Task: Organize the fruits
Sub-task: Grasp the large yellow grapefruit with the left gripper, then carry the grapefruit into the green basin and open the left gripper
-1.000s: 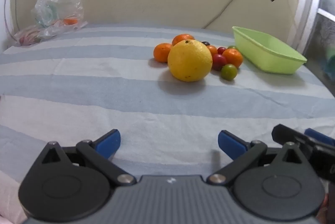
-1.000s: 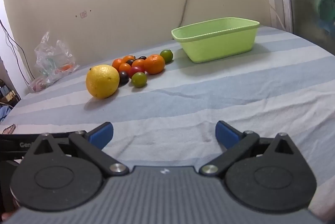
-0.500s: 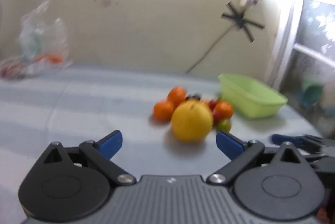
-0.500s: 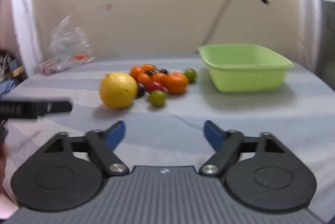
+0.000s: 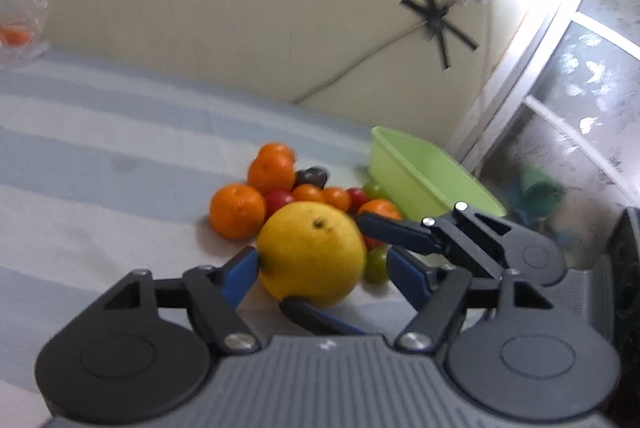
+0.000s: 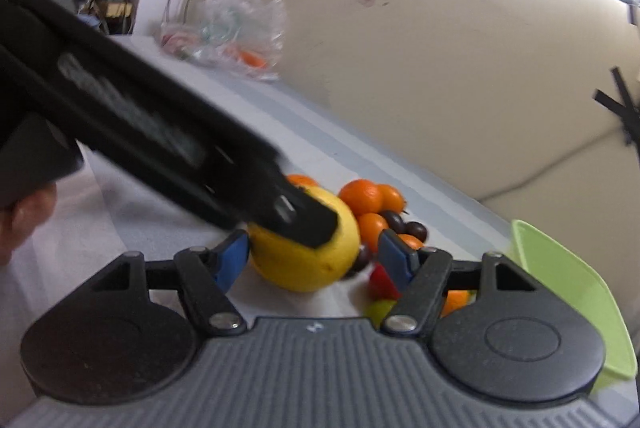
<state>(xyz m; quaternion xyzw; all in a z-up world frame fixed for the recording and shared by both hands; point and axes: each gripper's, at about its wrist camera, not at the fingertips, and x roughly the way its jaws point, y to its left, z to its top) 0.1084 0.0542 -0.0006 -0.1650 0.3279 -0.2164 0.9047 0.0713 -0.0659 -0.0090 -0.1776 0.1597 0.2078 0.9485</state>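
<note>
Left wrist: one grapefruit point(image 5: 311, 254), roughly six oranges; both tools closing around grapefruit.

a big yellow citrus fruit point(image 5: 311, 254) rests nearest on the striped tabletop point(image 5: 100, 163), stem scar up. behind it cluster oranges point(image 5: 237, 210), small red tomatoes point(image 5: 278, 201), a dark plum point(image 5: 312, 175) and a green fruit point(image 5: 376, 265). the lime-green tub point(image 5: 424, 179) stands to the right.
</note>
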